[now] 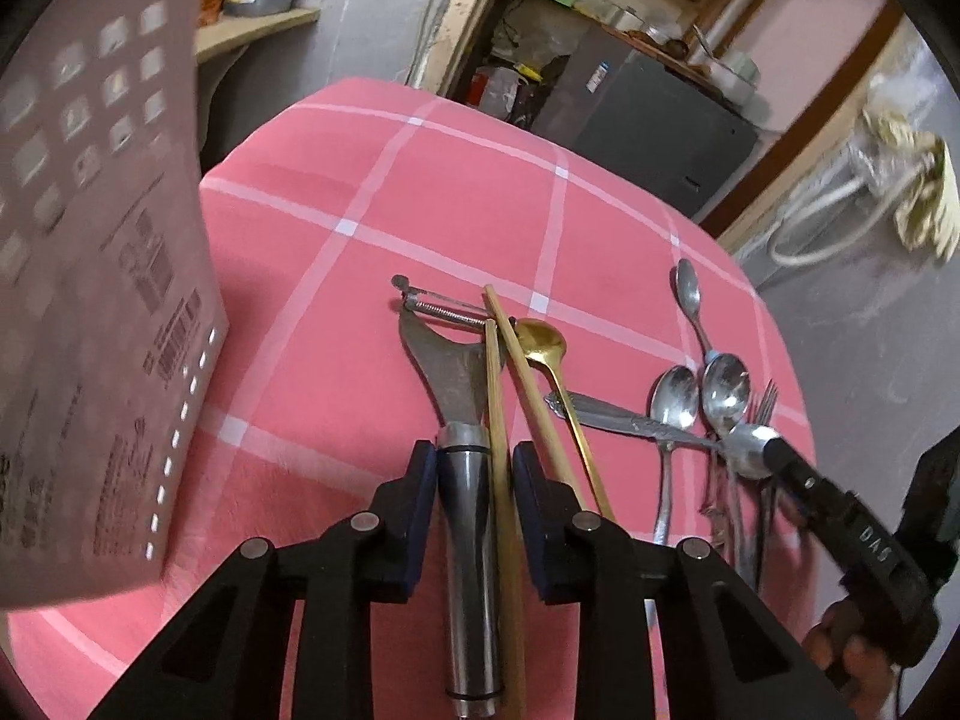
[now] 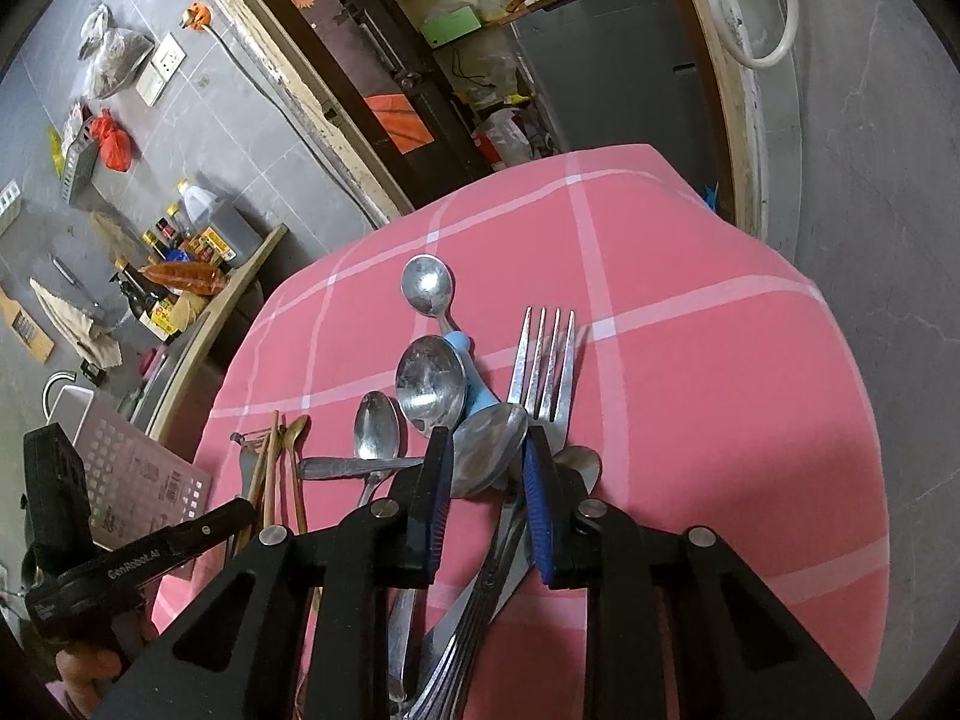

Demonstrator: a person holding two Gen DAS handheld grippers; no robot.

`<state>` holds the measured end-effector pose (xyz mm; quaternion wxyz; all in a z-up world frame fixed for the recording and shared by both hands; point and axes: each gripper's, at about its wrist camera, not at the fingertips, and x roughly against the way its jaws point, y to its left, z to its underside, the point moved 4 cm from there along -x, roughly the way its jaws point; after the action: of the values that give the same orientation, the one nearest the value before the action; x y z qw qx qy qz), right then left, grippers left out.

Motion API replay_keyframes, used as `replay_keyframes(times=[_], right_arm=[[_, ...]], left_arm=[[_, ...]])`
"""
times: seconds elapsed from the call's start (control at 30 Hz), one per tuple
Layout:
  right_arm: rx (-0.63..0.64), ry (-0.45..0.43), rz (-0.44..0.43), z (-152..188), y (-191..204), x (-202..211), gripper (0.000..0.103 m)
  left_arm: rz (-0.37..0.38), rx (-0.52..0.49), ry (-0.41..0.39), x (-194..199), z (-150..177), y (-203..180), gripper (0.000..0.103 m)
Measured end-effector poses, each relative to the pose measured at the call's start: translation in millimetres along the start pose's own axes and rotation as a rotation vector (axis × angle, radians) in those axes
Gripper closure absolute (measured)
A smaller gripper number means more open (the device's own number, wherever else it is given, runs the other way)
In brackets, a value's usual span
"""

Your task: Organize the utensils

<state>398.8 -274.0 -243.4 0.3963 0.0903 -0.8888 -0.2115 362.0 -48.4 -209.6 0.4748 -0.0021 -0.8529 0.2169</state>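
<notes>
the left claw (image 1: 474,474) is clenched on the steel-handled peeler (image 1: 462,468) and one wooden chopstick (image 1: 501,480); the right claw (image 2: 487,498) is clenched on a steel spoon bowl (image 2: 489,456), likely sorting them into the perforated white holder (image 1: 108,300).

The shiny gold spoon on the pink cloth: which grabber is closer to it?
Left. The left gripper sits just beside the gold spoon, around the steel peeler and a wooden chopstick. The right gripper is farther off, at the silver spoons.

Pink white-checked tablecloth (image 1: 420,210), gold spoon (image 1: 543,341)
</notes>
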Motion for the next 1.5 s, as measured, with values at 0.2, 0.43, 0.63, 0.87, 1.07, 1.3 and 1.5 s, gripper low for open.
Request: replay_keyframes(times=[0.2, 0.43, 0.63, 0.87, 1.07, 1.3, 1.5], right_arm=[[-0.001, 0.003, -0.01, 0, -3, 1, 0.082], [-0.036, 0.01, -0.031, -2, -8, -1, 0.082], [-0.046, 0.02, -0.004, 1, -9, -4, 0.097], [-0.041, -0.011, 0.033, 5, -13, 18, 0.098], [0.024, -0.073, 0.086, -5, -14, 54, 0.1], [0.102, -0.14, 0.143, -20, 0, 94, 0.101], [0.193, -0.19, 0.206, -24, 20, 129, 0.101]], left_arm=[[0.034, 0.08, -0.01, 1, 5, 2, 0.078], [0.092, 0.179, 0.016, -7, 7, 4, 0.085], [0.113, 0.176, 0.057, -15, 2, -2, 0.085], [0.062, 0.111, 0.084, -13, 0, -14, 0.085], [0.037, 0.029, 0.079, 3, 5, -23, 0.086], [0.059, -0.012, 0.052, 34, 15, -27, 0.086], [0.113, -0.05, -0.018, 65, 17, -28, 0.086]])
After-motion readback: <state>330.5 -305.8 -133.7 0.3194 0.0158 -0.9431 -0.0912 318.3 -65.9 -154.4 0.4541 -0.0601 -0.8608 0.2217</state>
